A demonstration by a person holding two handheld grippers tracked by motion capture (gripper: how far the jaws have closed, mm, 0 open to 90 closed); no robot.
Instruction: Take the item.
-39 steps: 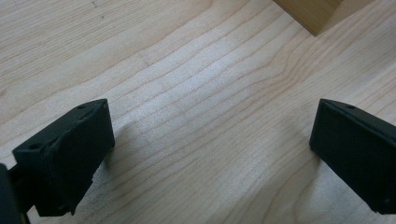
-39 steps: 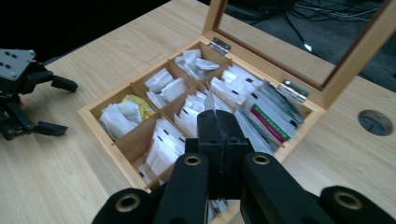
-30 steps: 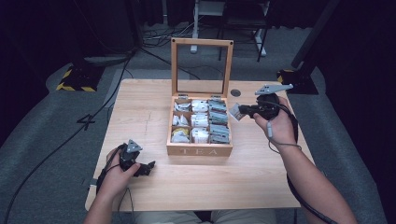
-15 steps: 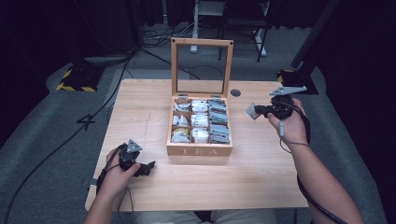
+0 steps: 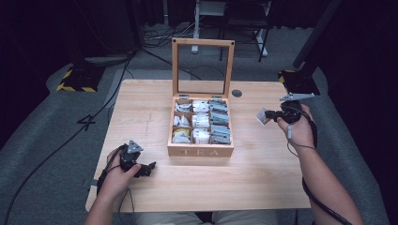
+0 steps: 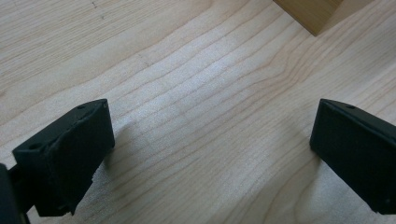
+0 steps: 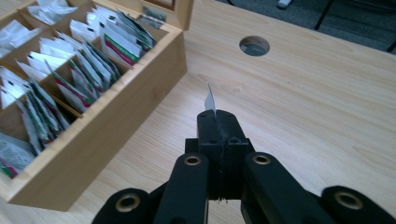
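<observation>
a small white paper tea sachet [image 5: 261, 116] is clamped edge-on between the closed black jaws of the right gripper [image 5: 268, 114], and in the right gripper view its thin white edge [image 7: 210, 99] is seen standing up from the jaw tips [image 7: 217, 122]. the sachet is held above bare tabletop to the right of the open light wooden tea box [image 5: 201, 150], apart from it, with the round cable hole [image 5: 237, 93] in the pale wooden table [image 5: 263, 178] farther back. the box's glass-paned lid [image 5: 202, 43] is raised upright at the rear, and its compartments are packed with upright white sachets [image 5: 201, 121]; the word "tea" is marked on its front wall. the right hand [image 5: 296, 129] is wrapped around the gripper's handle with the forearm reaching in from the lower right, jaws pointed left toward the box

the left gripper [image 5: 147, 168] is held low near the front left of the table, left of the box, with its black jaws spread wide and nothing between them; in the left gripper view only wood grain and a corner of the box [image 6: 314, 13] are seen between the jaws. the left hand [image 5: 116, 174] is closed around its handle
</observation>
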